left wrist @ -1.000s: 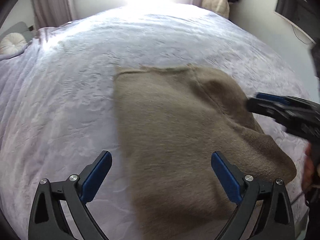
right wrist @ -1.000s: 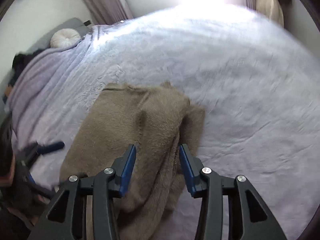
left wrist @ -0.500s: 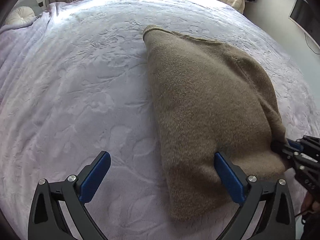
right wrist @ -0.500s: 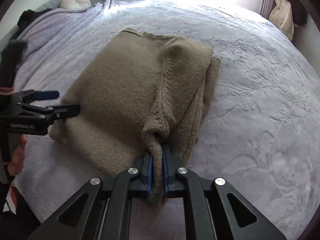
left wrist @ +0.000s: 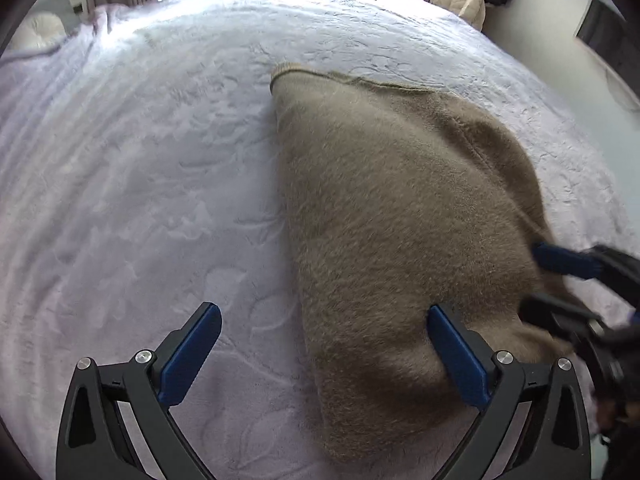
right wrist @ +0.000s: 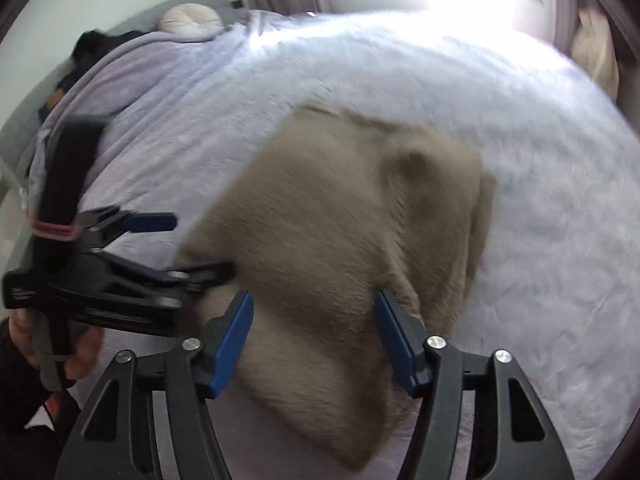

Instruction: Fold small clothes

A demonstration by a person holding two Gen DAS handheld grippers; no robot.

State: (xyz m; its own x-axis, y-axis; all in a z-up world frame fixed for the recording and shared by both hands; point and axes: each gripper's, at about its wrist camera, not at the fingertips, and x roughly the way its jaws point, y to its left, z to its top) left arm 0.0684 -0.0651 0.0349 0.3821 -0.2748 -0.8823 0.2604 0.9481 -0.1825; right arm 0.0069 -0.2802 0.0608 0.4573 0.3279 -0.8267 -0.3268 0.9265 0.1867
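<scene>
Brown knitted garment (left wrist: 400,216) lies folded in a thick bundle on the lilac bedspread (left wrist: 140,200), near the edge closest to the person, ribbed hem on the far side. A layered fold runs down its right side in the right wrist view, probably so the bundle stays compact.

Right gripper (right wrist: 316,332): jaws opening, about half spread, garment's near corner between them, pads not pressing. Judged a release after laying the fold.

Left gripper (left wrist: 324,356): jaws wide, holding nothing; one finger (left wrist: 456,352) over the garment's left edge, the other over bare bedspread. Likely placed to take that edge next.

A white round cushion (right wrist: 191,19) sits at the far head end, well apart.
</scene>
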